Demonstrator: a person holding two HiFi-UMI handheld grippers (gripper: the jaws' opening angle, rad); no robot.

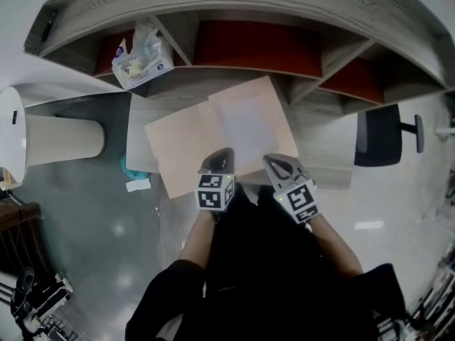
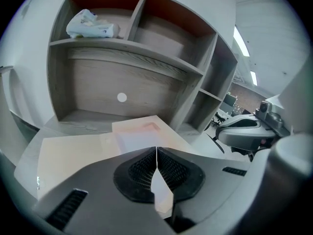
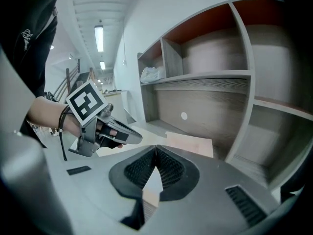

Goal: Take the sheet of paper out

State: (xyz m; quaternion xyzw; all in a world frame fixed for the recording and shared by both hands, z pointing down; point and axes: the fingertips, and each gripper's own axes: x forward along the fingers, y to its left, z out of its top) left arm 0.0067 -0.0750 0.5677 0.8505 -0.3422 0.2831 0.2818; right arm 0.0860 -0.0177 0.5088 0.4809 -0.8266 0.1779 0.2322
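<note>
A large pale beige folder (image 1: pixel 186 148) lies open on the desk, and a whitish sheet of paper (image 1: pixel 247 123) rests on its right half. Both grippers hover at the folder's near edge. My left gripper (image 1: pixel 217 163) is shut, its pads meeting in a thin line (image 2: pixel 156 151), with the beige folder (image 2: pixel 73 153) and white sheet (image 2: pixel 134 138) just beyond them. My right gripper (image 1: pixel 281 168) is shut too (image 3: pixel 156 150), with the folder's corner (image 3: pixel 193 145) ahead of it. I see nothing gripped by either. The left gripper (image 3: pixel 131 136) also shows in the right gripper view.
A grey wooden hutch (image 1: pixel 249 69) with red-backed compartments stands behind the desk (image 1: pixel 141 130). A crumpled plastic pack (image 1: pixel 142 59) sits in its upper left compartment (image 2: pixel 90 24). A white cylinder (image 1: pixel 60 139) stands at the left and a black chair (image 1: pixel 378 135) at the right.
</note>
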